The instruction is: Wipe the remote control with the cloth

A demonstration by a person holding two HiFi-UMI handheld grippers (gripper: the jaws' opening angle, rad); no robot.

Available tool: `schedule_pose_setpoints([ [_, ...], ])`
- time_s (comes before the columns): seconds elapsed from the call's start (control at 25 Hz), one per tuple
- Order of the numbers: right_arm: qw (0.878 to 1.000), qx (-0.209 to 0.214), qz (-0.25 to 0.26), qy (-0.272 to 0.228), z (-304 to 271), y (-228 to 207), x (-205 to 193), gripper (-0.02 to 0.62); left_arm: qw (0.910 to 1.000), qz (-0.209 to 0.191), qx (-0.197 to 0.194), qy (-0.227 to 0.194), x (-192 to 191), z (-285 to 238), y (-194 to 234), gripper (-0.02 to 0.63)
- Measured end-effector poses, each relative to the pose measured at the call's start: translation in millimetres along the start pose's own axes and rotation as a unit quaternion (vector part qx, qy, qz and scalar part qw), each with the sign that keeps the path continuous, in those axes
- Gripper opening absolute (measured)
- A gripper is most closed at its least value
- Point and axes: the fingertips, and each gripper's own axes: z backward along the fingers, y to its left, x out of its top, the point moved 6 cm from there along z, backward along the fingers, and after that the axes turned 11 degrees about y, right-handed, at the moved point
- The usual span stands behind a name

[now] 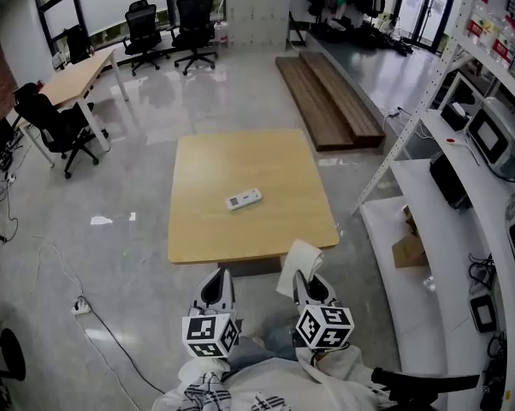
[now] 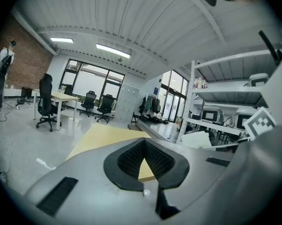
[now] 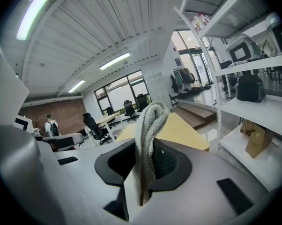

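A white remote control [image 1: 244,199] lies near the middle of a square wooden table [image 1: 206,238]. My right gripper [image 1: 302,279] is below the table's near edge, shut on a folded pale grey cloth [image 1: 298,262] that sticks up from its jaws. In the right gripper view the cloth [image 3: 149,135] stands pinched between the black pads [image 3: 166,162]. My left gripper [image 1: 215,285] hovers beside it, just short of the table's near edge, shut with nothing in it; in the left gripper view the left gripper [image 2: 145,170] shows its pads meeting over the table [image 2: 106,137].
White shelving [image 1: 450,229] with devices and a cardboard box [image 1: 409,248] runs along the right. A wooden platform [image 1: 330,101] lies beyond the table. Office chairs [image 1: 168,32] and a desk [image 1: 73,80] stand at far left. Cables and a power strip [image 1: 80,305] lie on the floor at left.
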Motion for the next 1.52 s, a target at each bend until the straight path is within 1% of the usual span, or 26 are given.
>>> schedule_pose_setpoints([
  [0.16, 1.000, -0.003, 0.001, 0.005, -17, -3, 10, 0.089, 0.9999, 0.004, -0.002, 0.013, 0, -18, 6, 0.002],
  [0.28, 1.000, 0.005, 0.006, 0.009, -38, -1, 21, 0.089, 0.9999, 0.006, 0.006, 0.013, 7, -33, 15, 0.002],
  [0.56, 0.999, 0.028, 0.018, 0.004, -90, 6, 56, 0.089, 0.9997, 0.006, 0.023, -0.001, 38, -71, 38, 0.002],
  [1.0, 0.999, 0.043, 0.025, 0.010, -160, -8, 115, 0.089, 0.9990, 0.017, 0.039, -0.013, 84, -138, 62, 0.002],
  [1.16, 0.999, 0.046, 0.027, 0.010, -186, -15, 136, 0.089, 0.9987, 0.023, 0.038, -0.022, 100, -165, 70, 0.002],
  [1.36, 0.998, 0.056, 0.032, 0.026, -212, -21, 142, 0.089, 0.9981, 0.025, 0.049, -0.028, 109, -188, 80, 0.002],
  [1.44, 0.997, 0.056, 0.021, 0.040, -223, -22, 142, 0.089, 0.9983, 0.031, 0.045, -0.022, 109, -194, 85, 0.002],
  [1.52, 0.997, 0.057, 0.018, 0.046, -232, -18, 143, 0.089, 0.9991, 0.023, 0.035, -0.008, 106, -200, 92, 0.002],
])
